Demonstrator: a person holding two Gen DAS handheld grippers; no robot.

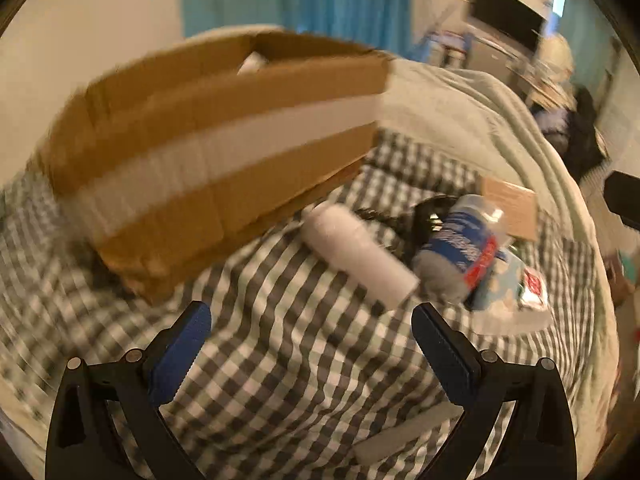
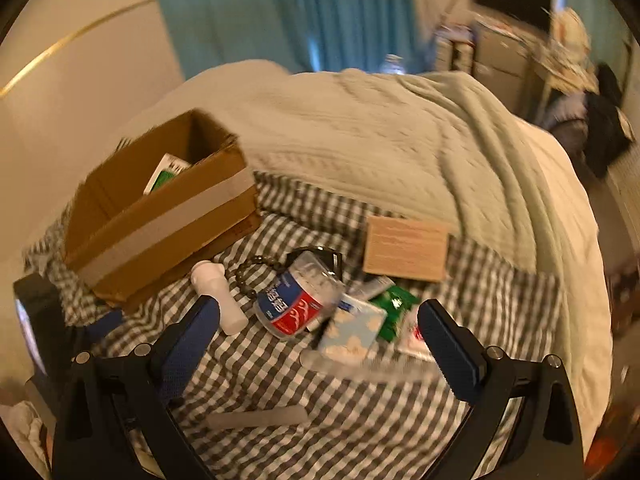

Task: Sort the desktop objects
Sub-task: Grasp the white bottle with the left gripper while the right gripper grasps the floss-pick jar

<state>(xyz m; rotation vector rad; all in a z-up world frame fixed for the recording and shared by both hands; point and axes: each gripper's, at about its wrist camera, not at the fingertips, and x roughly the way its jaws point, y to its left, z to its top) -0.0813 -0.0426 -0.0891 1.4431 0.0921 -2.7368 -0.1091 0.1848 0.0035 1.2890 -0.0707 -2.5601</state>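
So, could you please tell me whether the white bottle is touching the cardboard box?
Apart. The right wrist view shows checked cloth between the white bottle and the cardboard box.

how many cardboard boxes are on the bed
1: the cardboard box stands open on the checked sheet, up left of the white bottle and the pile. Another could hide under the blanket.

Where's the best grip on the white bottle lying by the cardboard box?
Probably mid-body of the white bottle, from above, jaws across its width. It lies on its side on the checked cloth, cap end toward the cardboard box, the round body clear on both long sides. The left gripper is open and nearest.
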